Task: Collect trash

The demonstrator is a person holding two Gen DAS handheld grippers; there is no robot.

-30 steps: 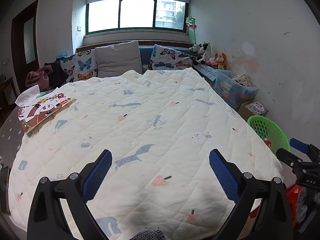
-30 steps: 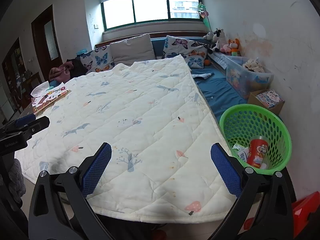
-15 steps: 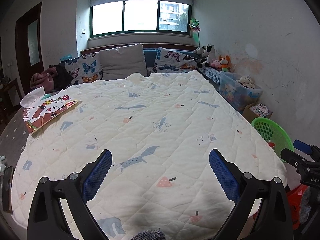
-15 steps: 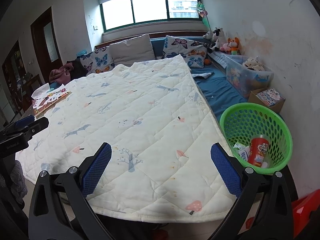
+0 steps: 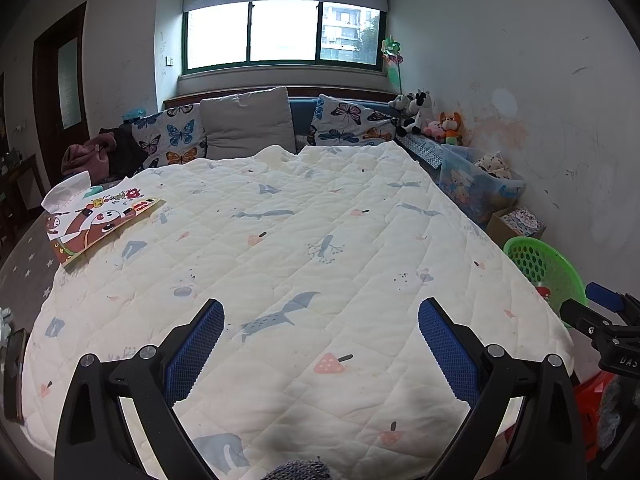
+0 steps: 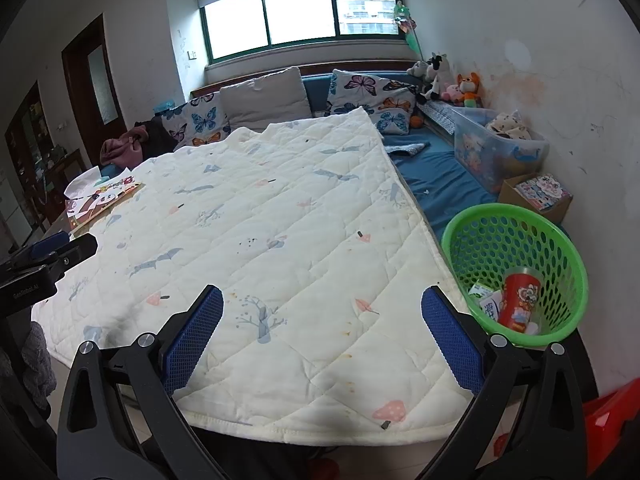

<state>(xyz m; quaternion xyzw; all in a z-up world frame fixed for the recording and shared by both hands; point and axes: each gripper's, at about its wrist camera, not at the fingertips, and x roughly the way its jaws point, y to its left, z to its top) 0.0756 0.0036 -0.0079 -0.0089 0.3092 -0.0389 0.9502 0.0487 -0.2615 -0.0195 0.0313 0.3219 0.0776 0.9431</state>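
Note:
A green plastic basket [image 6: 516, 272] stands at the right of the bed, holding a red paper cup [image 6: 518, 300] and small cartons [image 6: 489, 300]; its rim also shows in the left wrist view [image 5: 544, 264]. My left gripper [image 5: 320, 344] is open and empty above the near end of the white quilt [image 5: 300, 240]. My right gripper [image 6: 322, 340] is open and empty above the quilt's near right corner [image 6: 280, 220], left of the basket. A picture book with white paper [image 5: 96, 216] lies at the quilt's far left.
Butterfly and grey pillows [image 5: 244, 128] line the bed head under the window. Stuffed toys [image 6: 452, 76], a clear storage box [image 6: 496, 152] and a cardboard box [image 6: 540, 196] stand along the right wall. A red object [image 6: 608, 412] sits on the floor at lower right.
Both grippers have tilted up and drawn back slightly, so more of the window and wall shows. Both stay open and empty. The basket contents are unchanged.

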